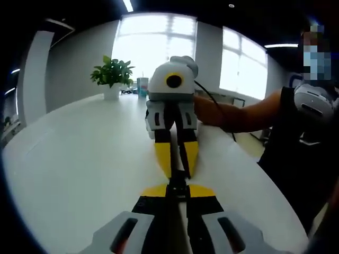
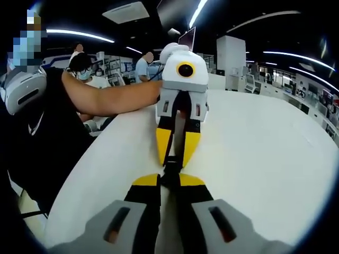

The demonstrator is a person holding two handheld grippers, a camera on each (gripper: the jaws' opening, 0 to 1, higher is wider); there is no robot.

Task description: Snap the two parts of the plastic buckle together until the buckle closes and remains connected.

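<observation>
Over the white table (image 1: 69, 159), the left gripper (image 1: 177, 191) and right gripper (image 2: 169, 180) meet tip to tip, each with yellow-tipped jaws pinching one end of the dark plastic buckle (image 1: 178, 182) — seemingly mid-join, though the view is poor. Next: press straight together, aligned, until it latches.
</observation>
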